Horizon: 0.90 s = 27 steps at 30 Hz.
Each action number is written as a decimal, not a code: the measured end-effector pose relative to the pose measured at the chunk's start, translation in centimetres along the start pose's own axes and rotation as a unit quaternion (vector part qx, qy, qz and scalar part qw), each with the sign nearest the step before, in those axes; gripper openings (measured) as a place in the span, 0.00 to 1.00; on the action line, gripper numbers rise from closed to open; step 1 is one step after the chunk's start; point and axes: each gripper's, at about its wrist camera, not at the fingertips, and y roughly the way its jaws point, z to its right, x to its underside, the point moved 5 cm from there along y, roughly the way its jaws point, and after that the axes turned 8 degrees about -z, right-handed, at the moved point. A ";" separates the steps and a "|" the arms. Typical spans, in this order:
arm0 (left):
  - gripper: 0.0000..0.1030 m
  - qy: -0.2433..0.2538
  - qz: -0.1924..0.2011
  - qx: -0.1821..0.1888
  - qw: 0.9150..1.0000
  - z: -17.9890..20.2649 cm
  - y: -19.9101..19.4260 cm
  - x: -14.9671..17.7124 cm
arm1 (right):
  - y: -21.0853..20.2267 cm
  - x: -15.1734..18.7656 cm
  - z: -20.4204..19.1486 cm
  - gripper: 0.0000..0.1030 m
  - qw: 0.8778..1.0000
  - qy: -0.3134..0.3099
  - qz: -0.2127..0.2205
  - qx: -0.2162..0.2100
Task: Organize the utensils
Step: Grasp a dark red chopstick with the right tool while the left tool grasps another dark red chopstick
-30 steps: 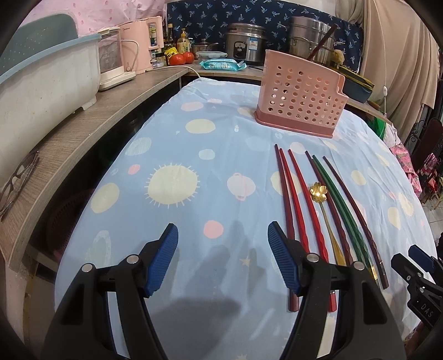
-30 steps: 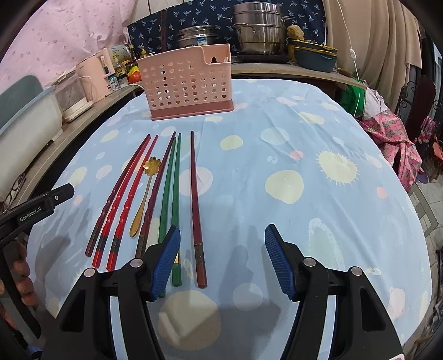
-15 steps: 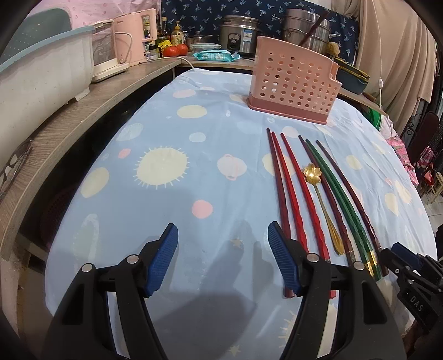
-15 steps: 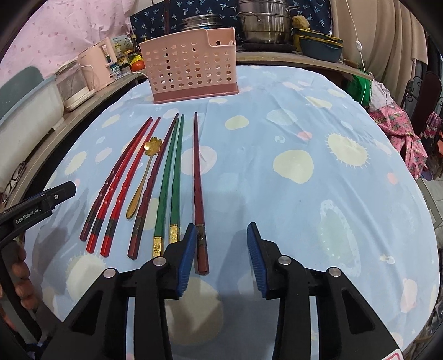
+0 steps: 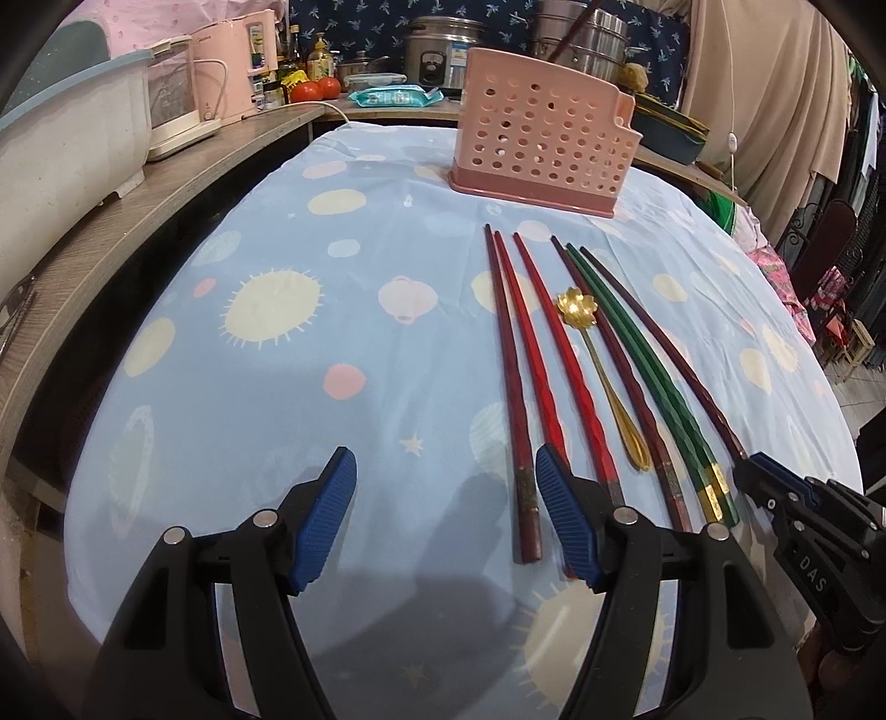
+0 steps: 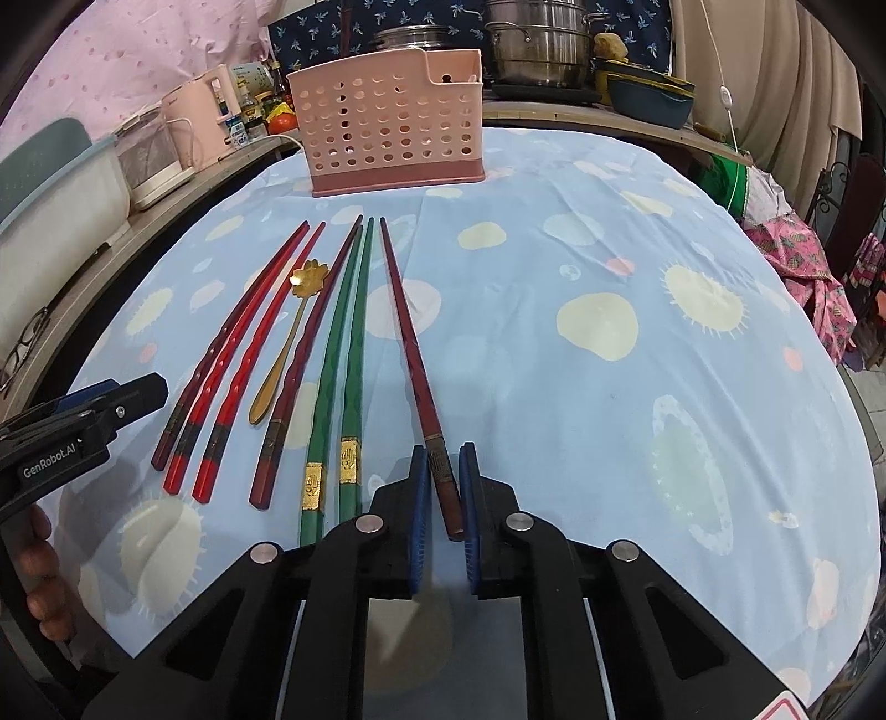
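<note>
Several chopsticks, dark red, bright red and green (image 6: 346, 354), lie in a row on the blue tablecloth (image 6: 554, 387) with a gold flower-headed spoon (image 6: 288, 338) among them. A pink perforated utensil basket (image 6: 390, 127) stands behind them. My right gripper (image 6: 443, 471) has its blue pads closed around the near end of the rightmost dark red chopstick (image 6: 412, 343), which still lies on the cloth. My left gripper (image 5: 446, 515) is open and empty, low over the cloth just left of the leftmost dark red chopstick (image 5: 506, 376). The basket (image 5: 540, 149) shows in the left wrist view too.
A wooden counter (image 5: 138, 221) runs along the left with a white tub (image 5: 61, 155) and pink appliances (image 5: 232, 66). Steel pots (image 6: 531, 50) and blue dishes (image 6: 648, 94) stand behind the basket. The table edge drops off at the right by pink cloth (image 6: 797, 260).
My right gripper moved forward and right and closed its jaws around the end of the rightmost dark red chopstick. My left gripper drifted slightly forward, still open.
</note>
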 end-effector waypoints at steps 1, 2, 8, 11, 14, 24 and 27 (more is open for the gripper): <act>0.62 0.002 -0.001 0.000 1.000 0.1 0.0 0.2 | 0.0 0.0 0.0 0.10 1.000 0.000 0.000 0.000; 0.62 0.003 -0.003 0.000 1.000 0.2 0.1 0.3 | 0.0 0.0 0.0 0.10 1.000 0.000 0.000 0.000; 0.61 0.010 -0.011 0.002 1.000 0.7 0.5 1.0 | 0.0 0.1 0.1 0.10 1.000 0.003 0.004 -0.002; 0.58 0.011 -0.010 -0.005 1.000 0.6 0.6 1.0 | 0.0 0.1 0.0 0.10 1.000 0.004 0.004 -0.003; 0.52 0.013 -0.008 -0.005 1.000 0.6 0.6 1.0 | 0.0 0.1 0.0 0.10 1.000 0.006 0.005 -0.004; 0.12 0.026 -0.006 0.010 1.000 1.0 0.7 1.0 | 0.0 0.1 0.1 0.10 1.000 0.007 0.005 -0.006; 0.07 0.023 -0.010 0.019 0.999 0.9 0.7 0.9 | 0.0 0.1 0.1 0.10 1.000 0.007 0.005 -0.007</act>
